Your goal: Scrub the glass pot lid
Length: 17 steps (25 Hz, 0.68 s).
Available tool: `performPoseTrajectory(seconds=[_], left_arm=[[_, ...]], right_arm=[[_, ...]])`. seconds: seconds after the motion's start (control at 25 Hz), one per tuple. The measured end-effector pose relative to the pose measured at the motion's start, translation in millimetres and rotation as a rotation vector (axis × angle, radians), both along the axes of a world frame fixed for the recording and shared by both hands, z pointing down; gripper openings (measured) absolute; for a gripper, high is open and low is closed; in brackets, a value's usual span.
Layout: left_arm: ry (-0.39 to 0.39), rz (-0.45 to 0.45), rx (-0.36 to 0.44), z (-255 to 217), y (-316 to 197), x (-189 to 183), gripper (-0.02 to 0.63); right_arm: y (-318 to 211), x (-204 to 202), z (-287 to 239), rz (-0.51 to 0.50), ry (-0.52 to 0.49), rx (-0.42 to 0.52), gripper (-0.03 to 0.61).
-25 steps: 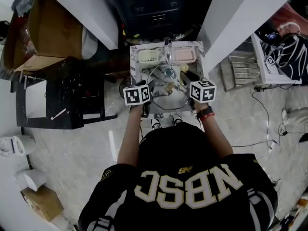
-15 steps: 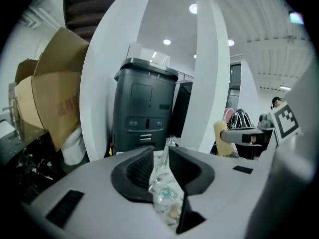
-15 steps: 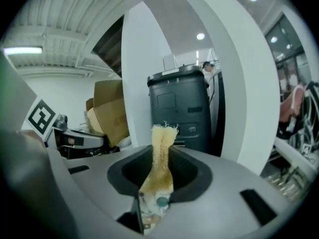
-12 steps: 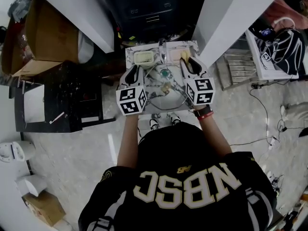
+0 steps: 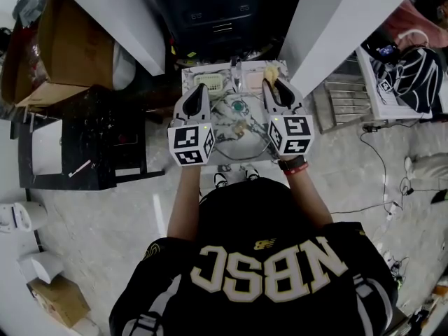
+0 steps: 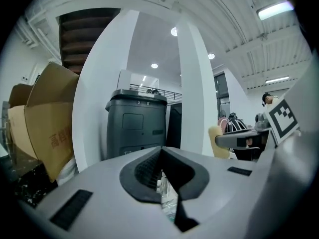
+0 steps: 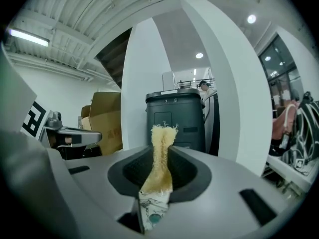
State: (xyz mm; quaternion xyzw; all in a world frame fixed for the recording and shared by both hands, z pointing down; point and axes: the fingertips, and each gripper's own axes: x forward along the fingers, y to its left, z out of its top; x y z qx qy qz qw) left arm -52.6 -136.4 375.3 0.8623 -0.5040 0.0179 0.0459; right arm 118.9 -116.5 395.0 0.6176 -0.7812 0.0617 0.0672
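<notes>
The glass pot lid lies flat on the small marble table, partly hidden under both grippers. My left gripper is raised above the lid's left side; its jaws are shut with nothing between them. My right gripper is raised over the lid's right side and is shut on a yellow sponge, whose frayed end sticks out past the fingertips. The sponge also shows at the right of the left gripper view. Both grippers point level, away from the lid.
A cream basket and a faucet stand at the table's far edge. A dark grey bin stands ahead between white pillars. Cardboard boxes and a black table are at the left.
Both grippers lifted off the lid and tipped up to point forward. The left jaws went from open to shut, empty. The right one kept the sponge.
</notes>
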Motion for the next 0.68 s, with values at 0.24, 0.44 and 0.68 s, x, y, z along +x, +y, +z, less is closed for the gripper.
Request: performPoseTrajectory(seconds=[0.24,0.44,0.68], left_arm=[[-0.012,0.006,0.030,-7.8,-1.8,3.9,0.014],[0.006,0.011,0.030,-8.9,-0.6,4.1,0.014],[0.018,-0.003,0.021,-5.4,-2.9,-0.8,0.014]], right_arm=[[1.5,0.9,-1.4,0.018,-0.017,0.006,0.094],[4.1,4.3,3.4,0.019,-0.038,-0.014,0.094],[1.0,3.8,1.5,-0.002,0.003,-0.009,0.094]])
